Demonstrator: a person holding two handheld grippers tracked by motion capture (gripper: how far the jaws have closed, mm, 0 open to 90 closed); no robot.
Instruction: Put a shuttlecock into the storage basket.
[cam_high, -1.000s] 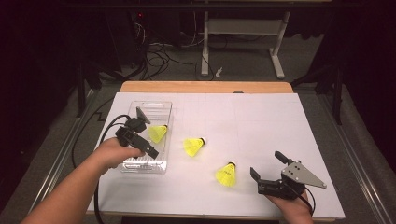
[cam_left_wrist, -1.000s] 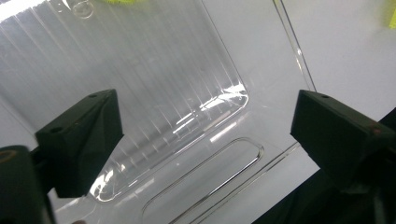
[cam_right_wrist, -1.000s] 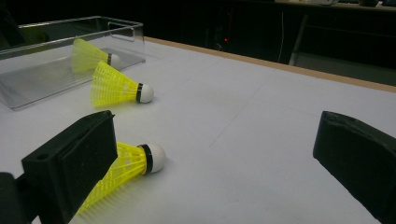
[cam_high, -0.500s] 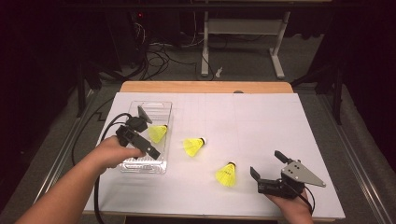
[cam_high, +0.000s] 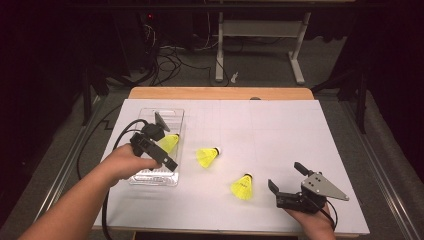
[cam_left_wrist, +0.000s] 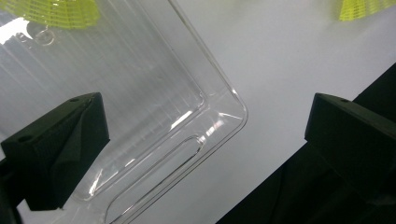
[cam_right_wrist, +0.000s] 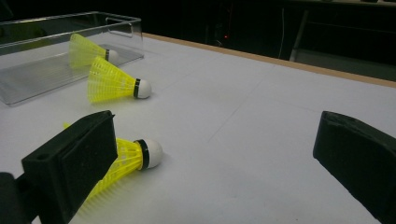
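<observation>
- The left claw (cam_high: 161, 135) hovers over the clear tray (cam_high: 150, 179) at about nine o'clock on the surface (cam_high: 280, 130). Its jaws have just been opening and stand wide with nothing between them, probably because it has let go of the shuttlecock in the tray (cam_high: 170, 142).
- The middle shuttlecock (cam_high: 207, 156) and the near shuttlecock (cam_high: 242, 186) lie loose outside the tray.
- The right claw (cam_high: 286, 177), at five o'clock, gapes empty just beside the near shuttlecock, seemingly placed to take it.

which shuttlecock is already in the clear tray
The leftmost shuttlecock, lying inside the tray. The other two lie on the bare table.
</observation>
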